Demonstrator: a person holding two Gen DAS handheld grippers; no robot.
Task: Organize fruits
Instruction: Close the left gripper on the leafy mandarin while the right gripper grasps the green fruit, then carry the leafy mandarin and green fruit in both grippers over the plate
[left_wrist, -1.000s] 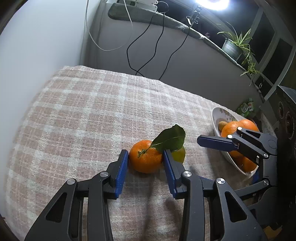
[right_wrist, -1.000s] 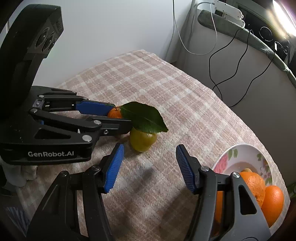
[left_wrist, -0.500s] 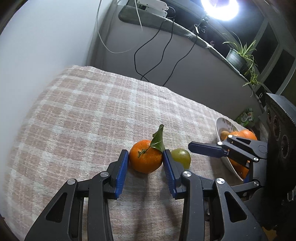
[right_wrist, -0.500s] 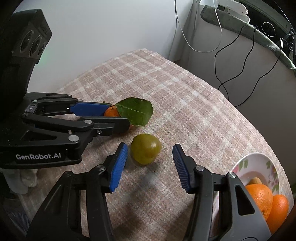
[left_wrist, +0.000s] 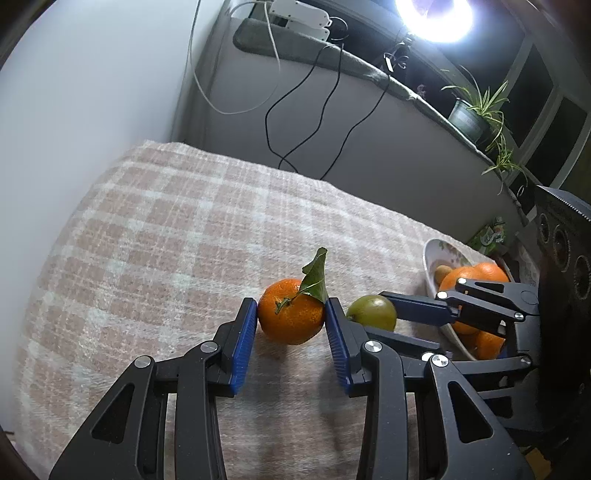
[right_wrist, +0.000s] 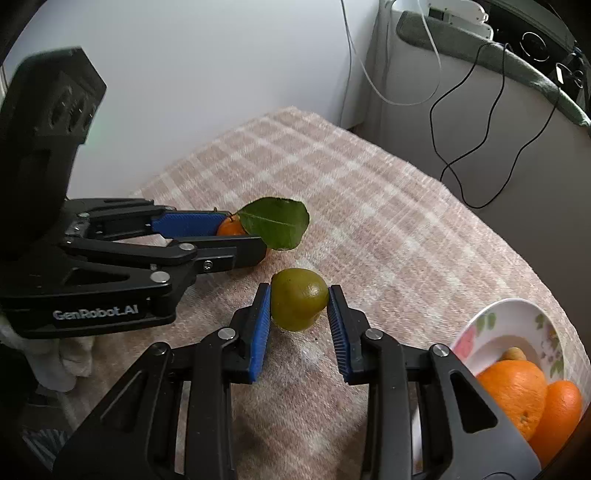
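A leafy mandarin (left_wrist: 291, 312) sits between the blue pads of my left gripper (left_wrist: 291, 314), which is shut on it; it also shows in the right wrist view (right_wrist: 231, 228), mostly hidden by the left gripper (right_wrist: 218, 236) and its green leaf (right_wrist: 275, 223). A green fruit (right_wrist: 298, 304) is held between the pads of my right gripper (right_wrist: 299, 306), which is shut on it. In the left wrist view the green fruit (left_wrist: 371, 312) lies just right of the mandarin, with the right gripper (left_wrist: 388, 314) around it. Both fruits are on or just above the checked cloth.
A flowered bowl (right_wrist: 513, 325) with oranges (right_wrist: 511, 387) stands at the right edge of the checked cloth (right_wrist: 369, 221); it also shows in the left wrist view (left_wrist: 432, 254). Cables (left_wrist: 306, 122) hang down the grey wall behind. A potted plant (left_wrist: 469, 114) is on the sill.
My right gripper moved in around the green fruit and shut on it. My left gripper tightened on the mandarin and its leaf swung upright, away from the green fruit.
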